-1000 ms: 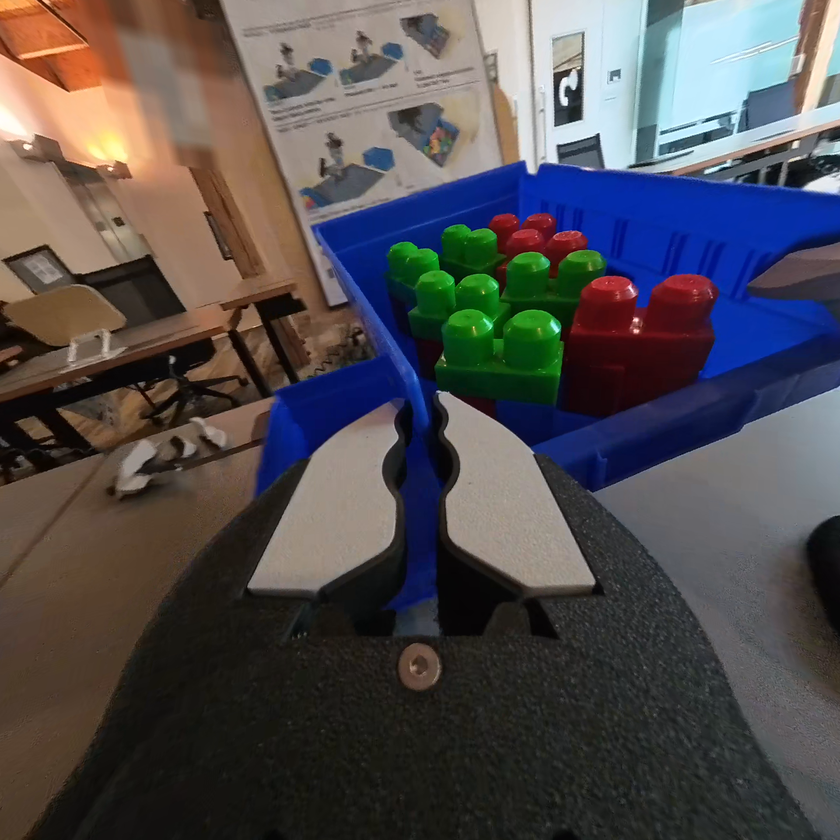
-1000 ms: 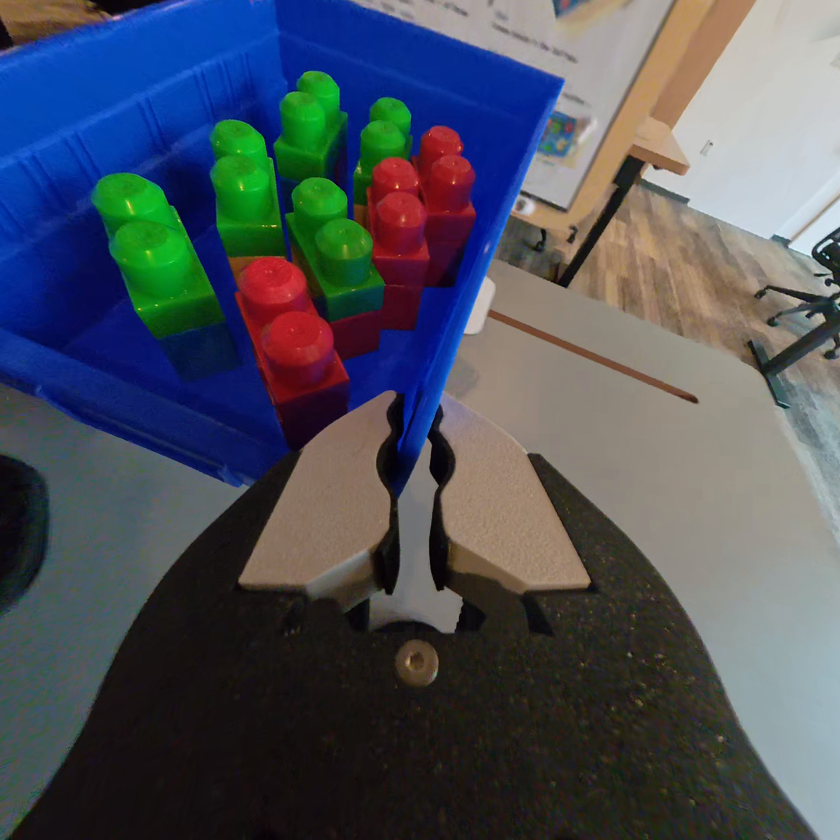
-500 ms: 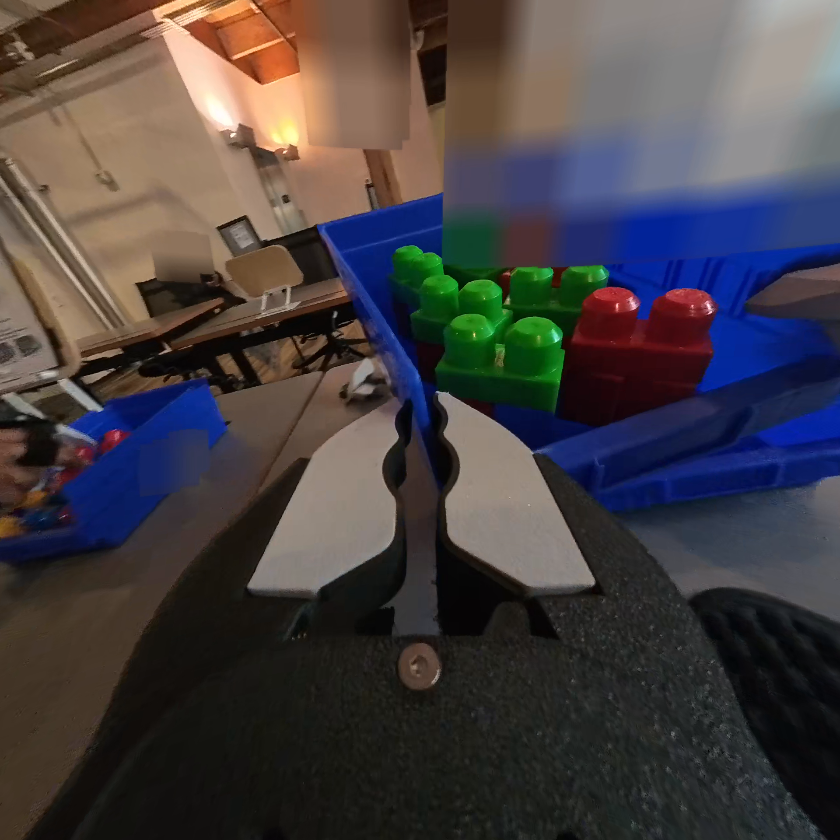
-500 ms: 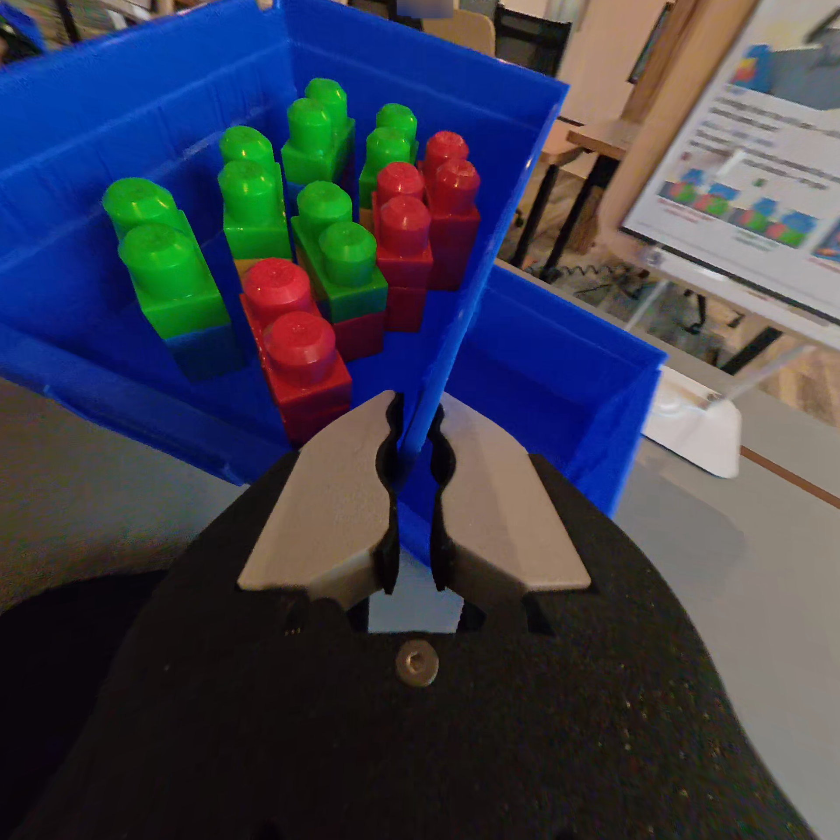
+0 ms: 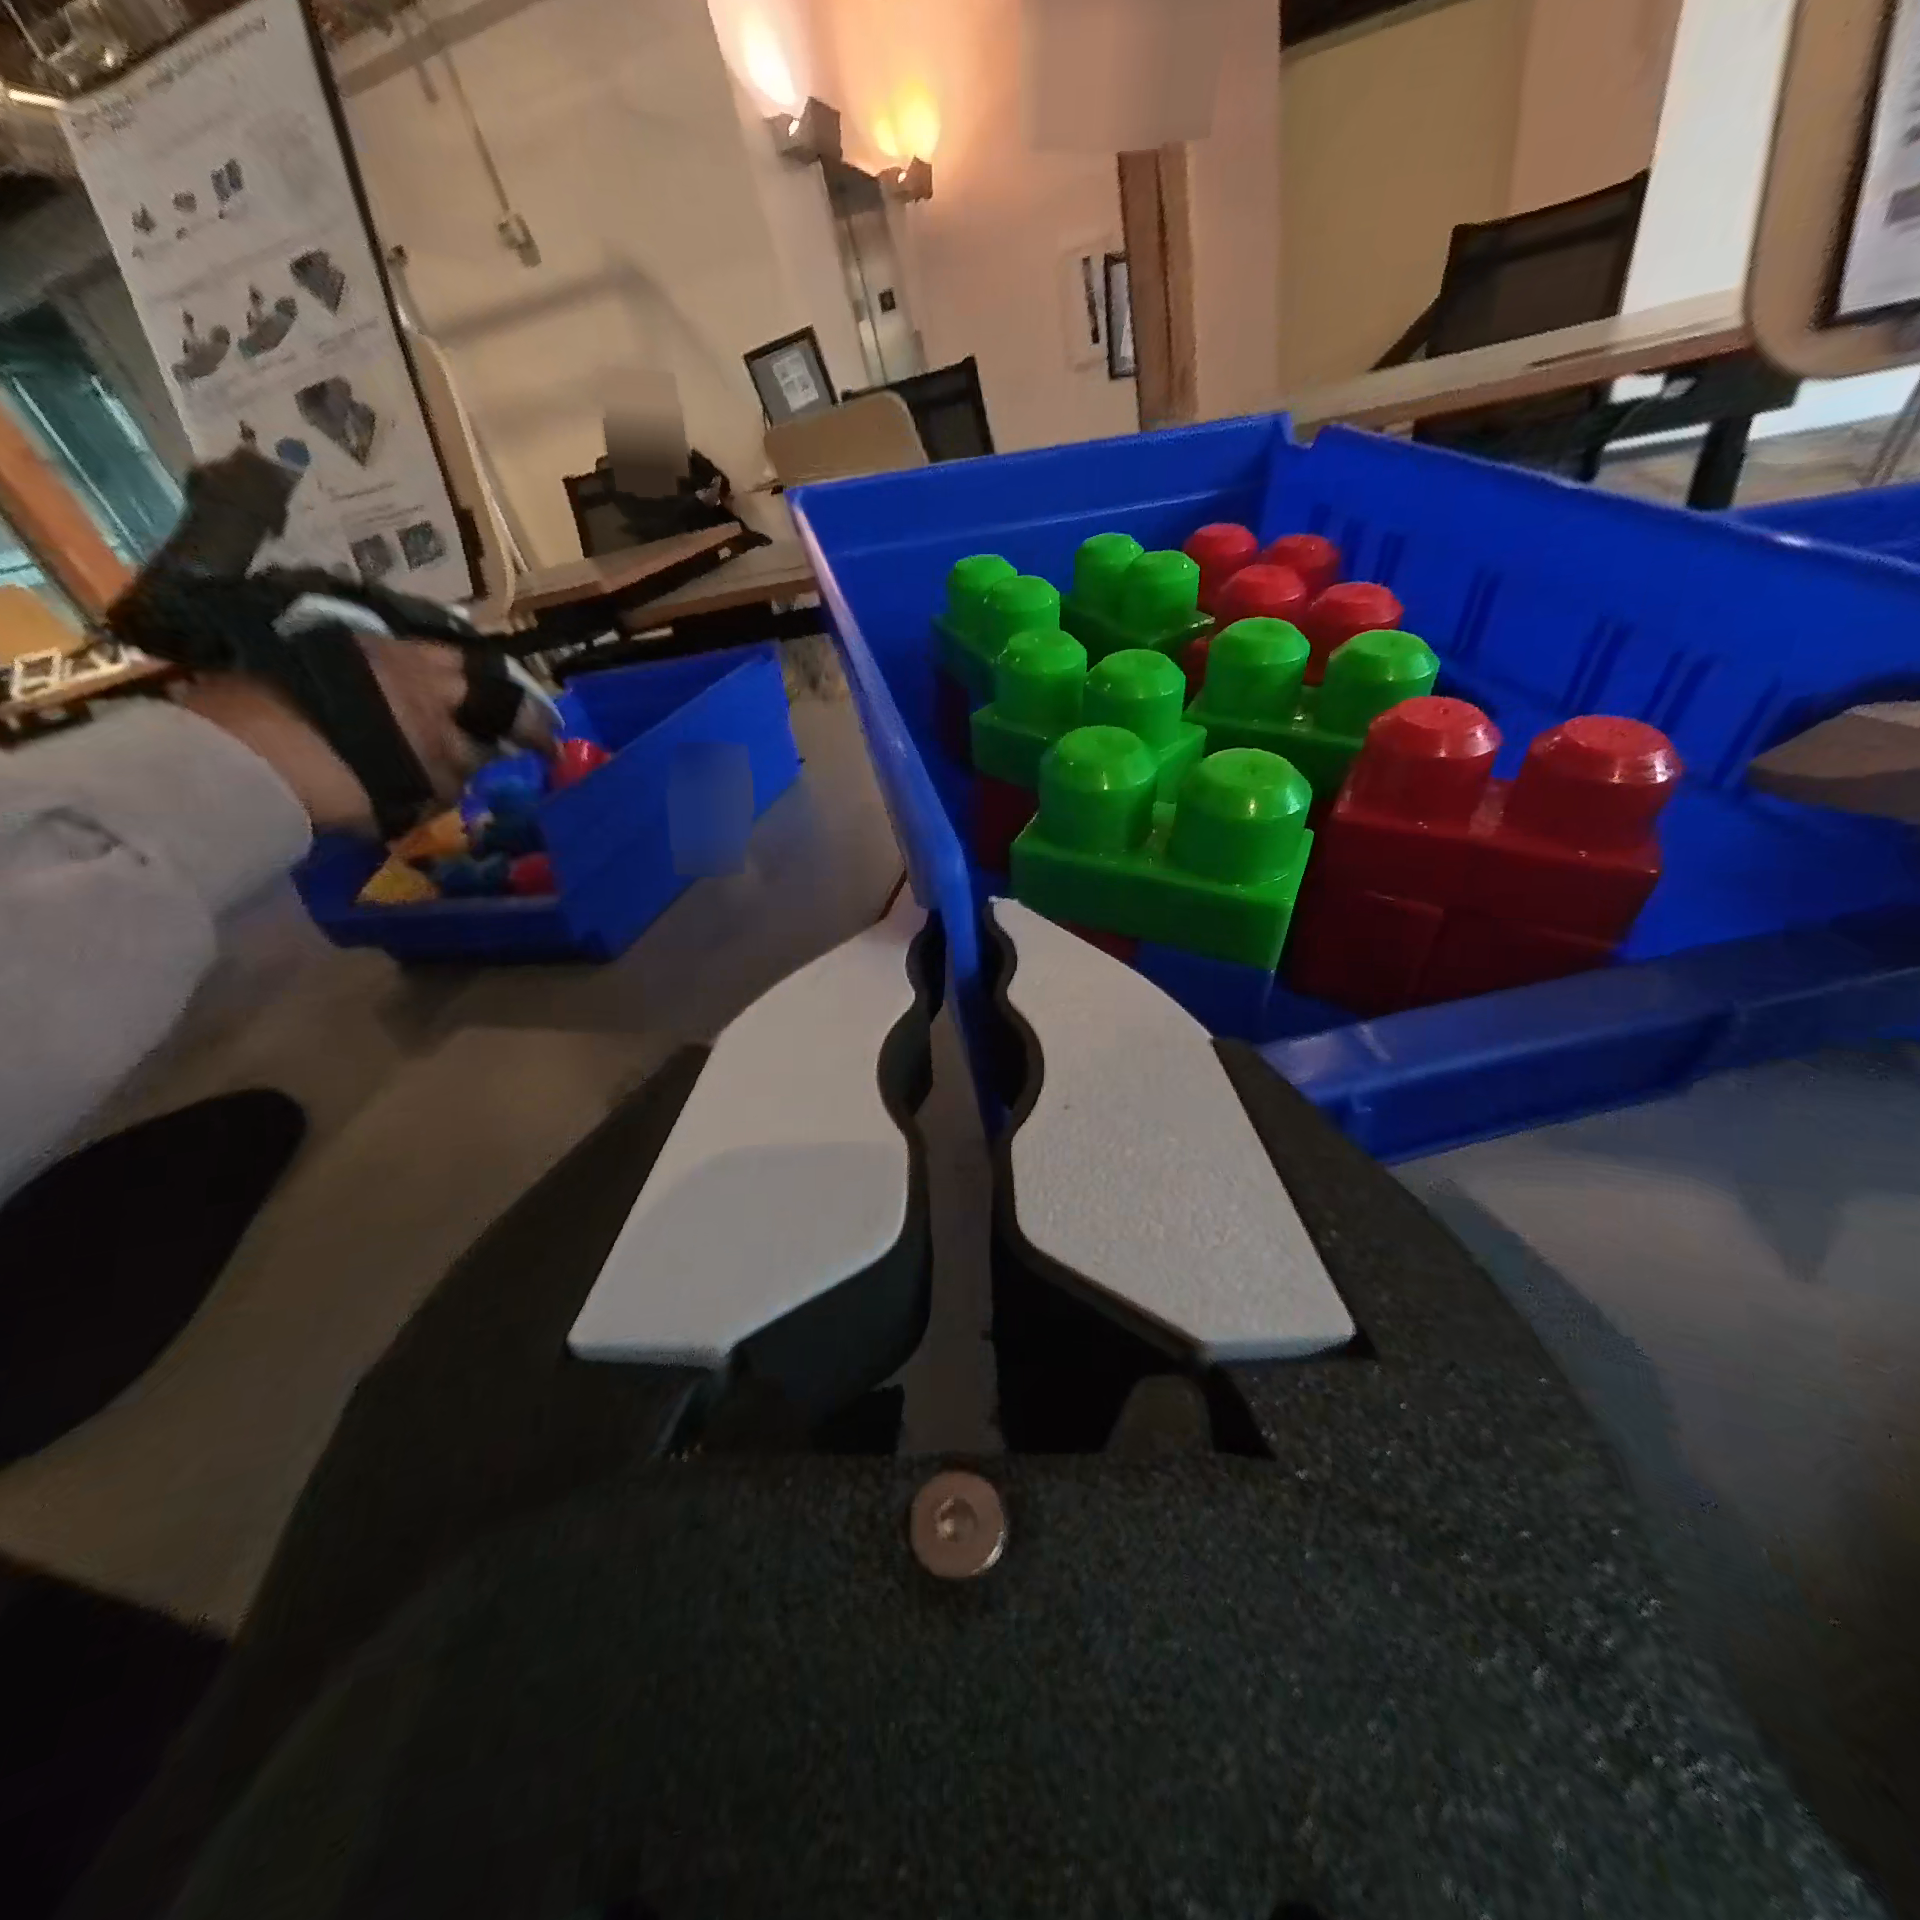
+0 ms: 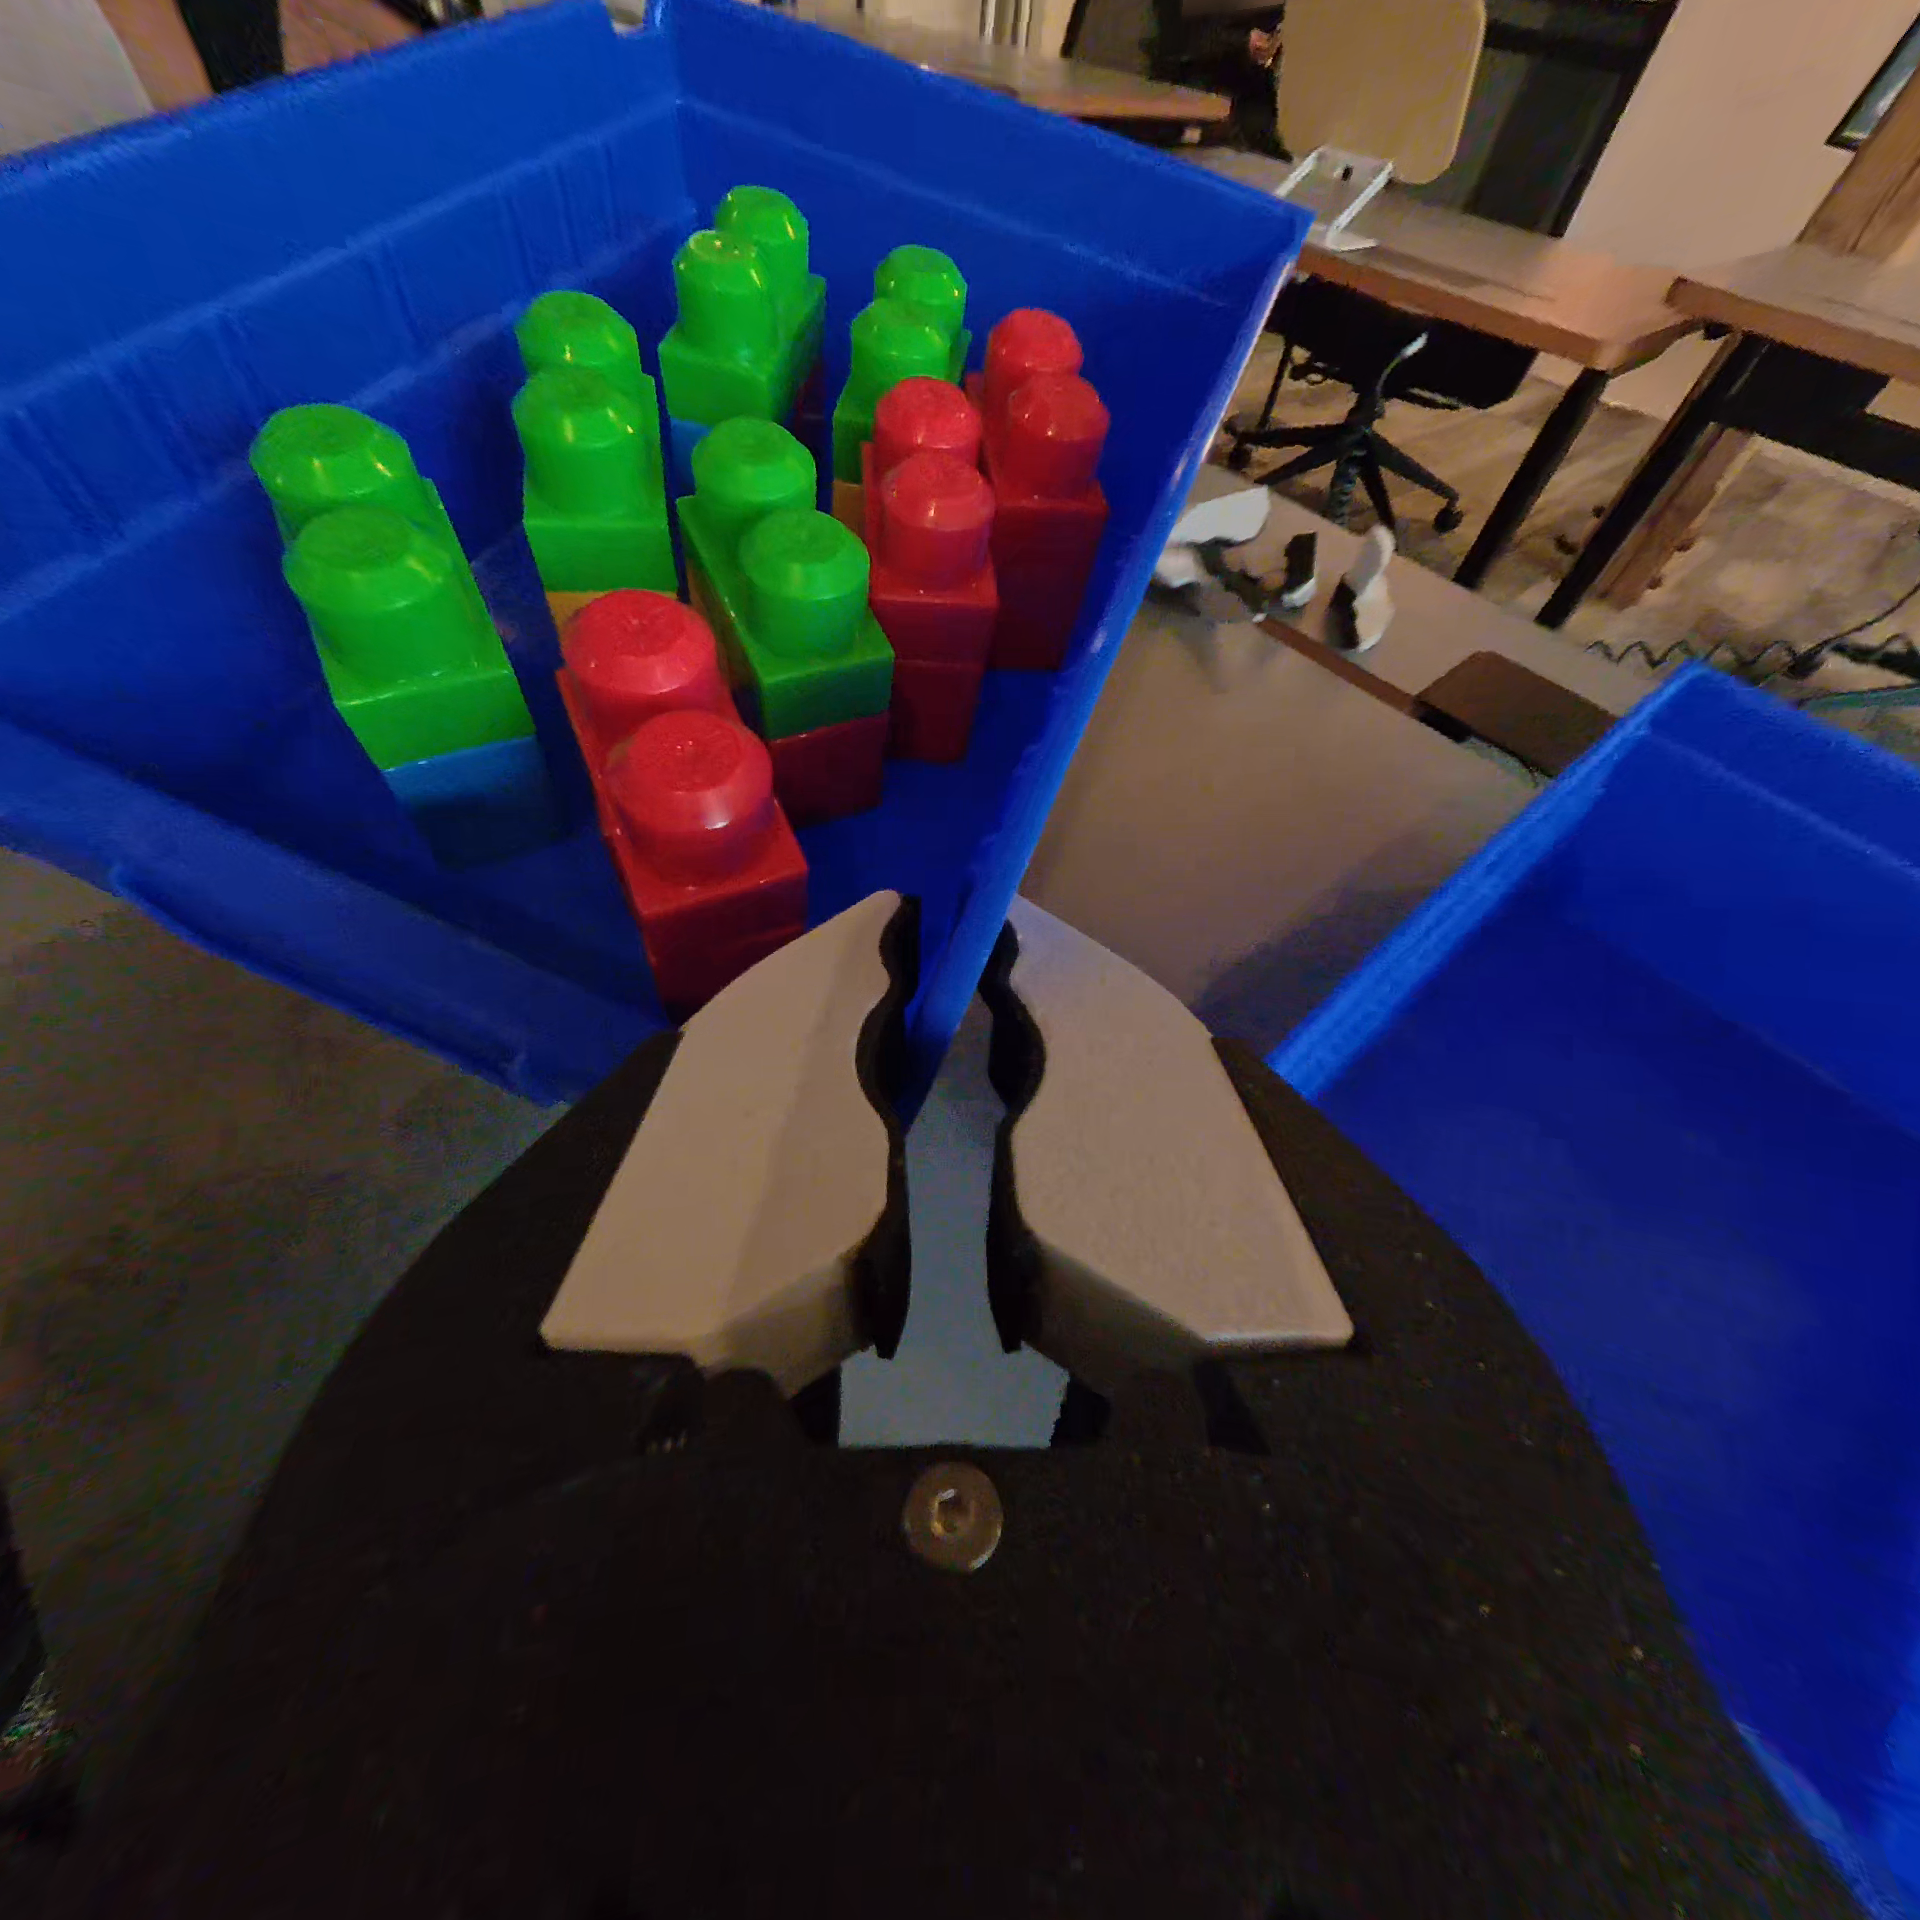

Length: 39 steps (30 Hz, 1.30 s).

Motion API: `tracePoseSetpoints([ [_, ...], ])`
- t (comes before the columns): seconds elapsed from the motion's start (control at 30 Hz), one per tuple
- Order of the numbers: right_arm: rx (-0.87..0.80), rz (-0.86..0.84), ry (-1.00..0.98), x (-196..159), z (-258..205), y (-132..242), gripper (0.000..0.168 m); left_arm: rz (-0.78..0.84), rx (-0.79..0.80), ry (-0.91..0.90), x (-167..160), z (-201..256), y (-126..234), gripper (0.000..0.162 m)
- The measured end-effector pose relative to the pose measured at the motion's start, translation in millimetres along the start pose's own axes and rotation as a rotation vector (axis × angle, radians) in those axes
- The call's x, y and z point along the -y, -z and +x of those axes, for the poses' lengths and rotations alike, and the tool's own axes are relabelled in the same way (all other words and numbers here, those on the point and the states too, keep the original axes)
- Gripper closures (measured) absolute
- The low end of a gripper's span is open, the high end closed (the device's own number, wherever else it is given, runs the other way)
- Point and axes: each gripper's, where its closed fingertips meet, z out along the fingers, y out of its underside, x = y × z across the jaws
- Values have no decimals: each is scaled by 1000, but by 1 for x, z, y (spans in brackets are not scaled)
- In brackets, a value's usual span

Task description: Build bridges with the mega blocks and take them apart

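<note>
A blue bin (image 5: 1558, 582) holds several upright stacks of green blocks (image 5: 1164, 831) and red blocks (image 5: 1496, 831). My left gripper (image 5: 961, 925) is shut on the bin's left wall. My right gripper (image 6: 956, 914) is shut on the bin's right wall (image 6: 1164, 520). The same bin (image 6: 208, 260) fills the right wrist view, with green blocks (image 6: 395, 623) and red blocks (image 6: 686, 769) standing in it. The bin looks tilted in both views. The tip of my right gripper shows at the right edge of the left wrist view (image 5: 1849, 758).
A second blue bin (image 5: 623, 821) with mixed coloured blocks sits to the left, where another person's hand with a gripper (image 5: 343, 675) reaches in. An empty blue bin (image 6: 1662, 1143) lies close on the right. Grey tabletop (image 6: 1195, 810) lies between; desks and chairs stand behind. Across from one pair of fingers to the other is roughly 20 cm.
Both grippers have swung round with the bin held between them. The background has shifted from a poster to the room, and the other two blue bins have come into view.
</note>
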Motion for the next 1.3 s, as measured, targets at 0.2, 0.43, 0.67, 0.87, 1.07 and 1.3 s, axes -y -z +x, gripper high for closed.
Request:
tracePoseSetpoints([
  [0.2, -13, -63, 8, -31, -20, -22, 156, -81, -6, 35, -47, -12, -12, 158],
  [0.43, -39, -116, 48, -50, -28, -37, 152, -142, -59, 83, -82, -17, -39, 158],
  [0.67, -93, -117, 71, -47, -31, -49, 142, -140, -123, 114, -84, -25, -75, 159],
  [0.87, -47, -116, 78, -45, -48, -56, 120, -142, -147, 113, -86, -35, -95, 158],
  [1.07, 12, -102, 82, -43, -64, -58, 106, -133, -100, 46, -87, -47, -105, 152],
  [1.3, 54, -90, 81, -41, -74, -58, 98, -125, -78, 30, -86, -52, -110, 149],
])
